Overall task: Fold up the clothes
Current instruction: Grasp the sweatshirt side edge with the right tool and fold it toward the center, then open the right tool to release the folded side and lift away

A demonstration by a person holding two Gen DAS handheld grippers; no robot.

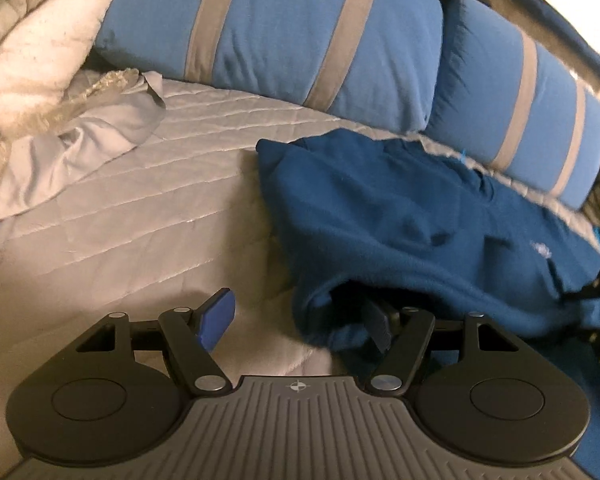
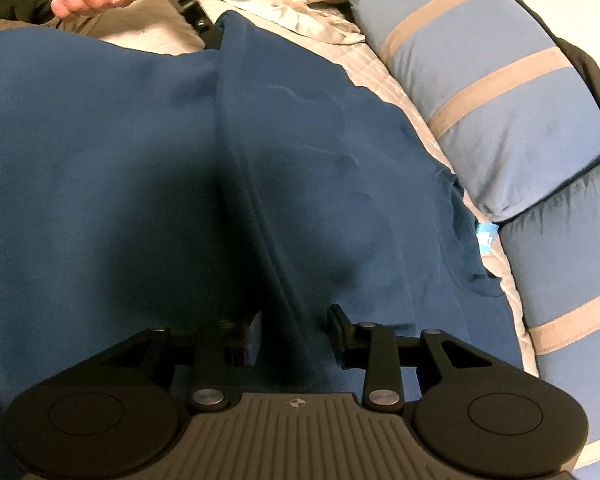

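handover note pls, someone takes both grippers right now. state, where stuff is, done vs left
Left gripper: jaws open, one finger tucked under the edge of the dark blue fleece garment, the other over the bare quilt; no grip yet.
Right gripper: jaws partly open, a raised fold of the fleece between them; a grip can't be confirmed.
Garment lies rumpled on the pale grey quilted bedspread, beside the blue pillows with grey stripes. Crumpled grey cloth sits further off.
Done: no neat fold visible.
Left: grip both sides, spread flat, fold.

light: dim, warm indoor | shadow: deep in centre of right view | blur: soft, grainy | edges: fisheye-curved
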